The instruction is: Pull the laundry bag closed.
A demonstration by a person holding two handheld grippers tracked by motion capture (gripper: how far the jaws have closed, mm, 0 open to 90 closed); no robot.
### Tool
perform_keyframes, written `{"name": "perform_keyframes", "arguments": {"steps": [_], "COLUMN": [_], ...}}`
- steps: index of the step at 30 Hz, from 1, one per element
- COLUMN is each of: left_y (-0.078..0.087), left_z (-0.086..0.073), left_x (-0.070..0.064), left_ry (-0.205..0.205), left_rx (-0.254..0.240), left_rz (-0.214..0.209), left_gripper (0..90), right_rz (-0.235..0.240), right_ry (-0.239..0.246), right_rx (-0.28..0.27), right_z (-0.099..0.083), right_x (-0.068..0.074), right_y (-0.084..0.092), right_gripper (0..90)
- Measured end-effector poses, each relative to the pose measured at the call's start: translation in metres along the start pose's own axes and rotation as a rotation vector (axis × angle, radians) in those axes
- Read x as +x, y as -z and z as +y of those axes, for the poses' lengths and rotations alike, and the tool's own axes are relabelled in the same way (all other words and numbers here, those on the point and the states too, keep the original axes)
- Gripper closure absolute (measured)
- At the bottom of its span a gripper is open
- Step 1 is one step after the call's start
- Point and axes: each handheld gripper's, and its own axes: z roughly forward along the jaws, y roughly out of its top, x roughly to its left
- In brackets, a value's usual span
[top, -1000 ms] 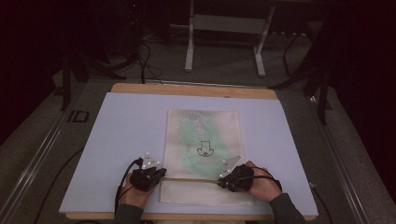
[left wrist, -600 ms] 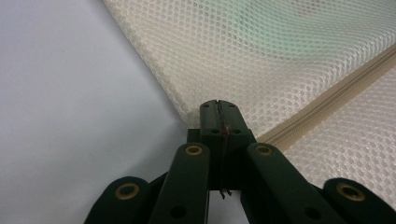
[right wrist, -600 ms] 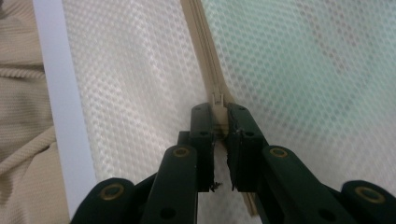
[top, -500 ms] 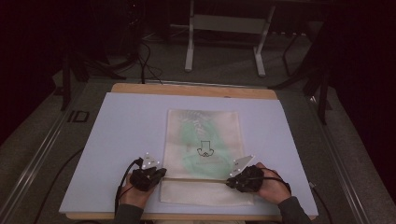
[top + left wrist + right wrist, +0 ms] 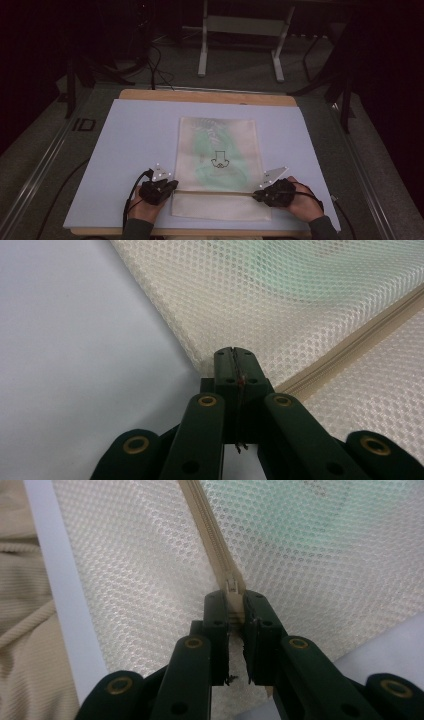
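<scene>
A: The mesh laundry bag (image 5: 218, 165) lies flat in the middle of the worktop (image 5: 130, 135), with a green garment (image 5: 212, 155) showing through the netting; its zipper (image 5: 215, 192) runs across the near end.

B: And the 2 tools?

A: The left tool (image 5: 234, 354) is clamped shut on the bag's edge right where the zipper ends; the right tool (image 5: 235, 600) is pinched shut on the zipper pull (image 5: 233, 586) at the bag's opposite side.

B: So how should this pull go?

A: I'd keep the left tool as a steady anchor so the tape stays taut; the right should draw the slider straight along the zipper's line, low and level with the worktop, not lifting; any upward tug would likely bunch the netting and jam the teeth.

B: Anything to watch?

A: The pinch on that small pull looks shallow; go gently so it doesn't slip out.
</scene>
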Motion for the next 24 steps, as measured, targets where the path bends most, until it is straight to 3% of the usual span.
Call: {"name": "perform_keyframes", "arguments": {"steps": [5,7,24], "left_y": [0.000,0.000,0.000], "left_z": [0.000,0.000,0.000], "left_x": [0.000,0.000,-0.001], "left_ry": [-0.001,-0.002,-0.002], "left_rx": [0.000,0.000,-0.001], "left_rz": [0.000,0.001,0.004], "left_gripper": [89.6,89.6,89.5], "right_rz": [0.001,-0.020,-0.031], "right_ry": [-0.001,-0.001,-0.053], "right_rx": [0.002,0.043,0.016], "right_z": [-0.001,-0.004,-0.021], "right_x": [0.000,-0.001,-0.009], "right_y": [0.001,0.002,0.013], "right_gripper": [82.2,82.2,81.9]}}
